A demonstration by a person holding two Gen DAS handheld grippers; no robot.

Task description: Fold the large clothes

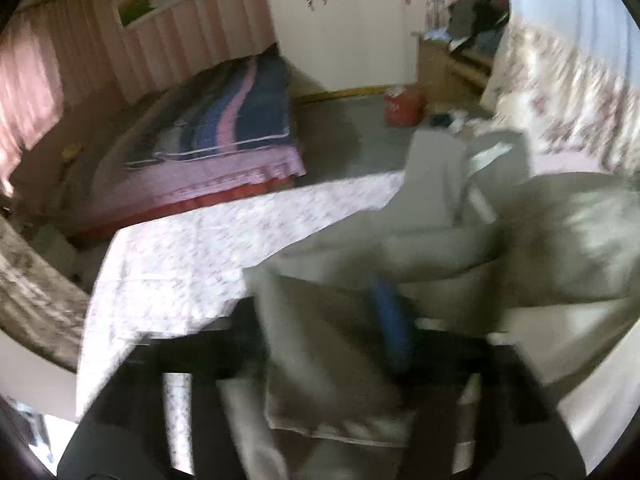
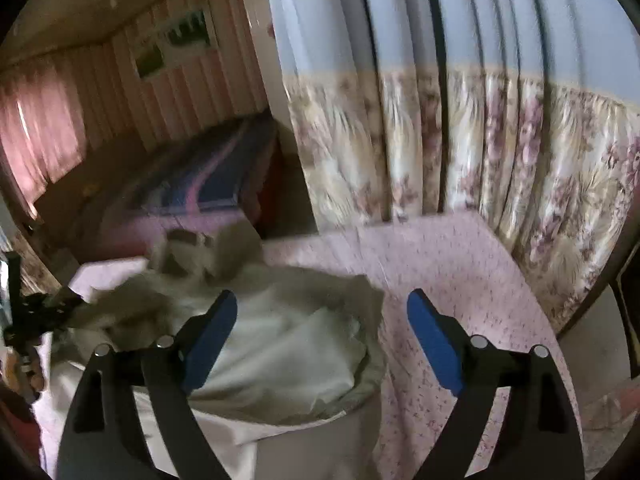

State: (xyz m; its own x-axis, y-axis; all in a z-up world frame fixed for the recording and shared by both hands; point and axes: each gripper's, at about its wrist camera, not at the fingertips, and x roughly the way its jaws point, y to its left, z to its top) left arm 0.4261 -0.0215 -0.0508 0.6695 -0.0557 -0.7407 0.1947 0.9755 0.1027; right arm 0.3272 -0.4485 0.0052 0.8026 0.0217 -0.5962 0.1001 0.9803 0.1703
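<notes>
- Bedroom: we see a table under a pink floral tablecloth (image 2: pixel 452 272), a bed with a striped blue and pink blanket (image 1: pixel 236 120) behind, and a floral curtain (image 2: pixel 500 152) on the right.
- The beige garment (image 2: pixel 288 340) lies bunched on the tablecloth; both views are motion-blurred.
- Left gripper (image 1: pixel 332 340): fabric is draped over and between its fingers, with one blue pad (image 1: pixel 390 328) showing; we read it as pinching the garment's edge.
- Right gripper (image 2: pixel 322 336): jaws spread wide with nothing between the blue pads (image 2: pixel 434 340); the left pad is over the garment, the right over bare cloth.
- A red container (image 1: pixel 402 106) stands on the floor by the far white wall.
</notes>
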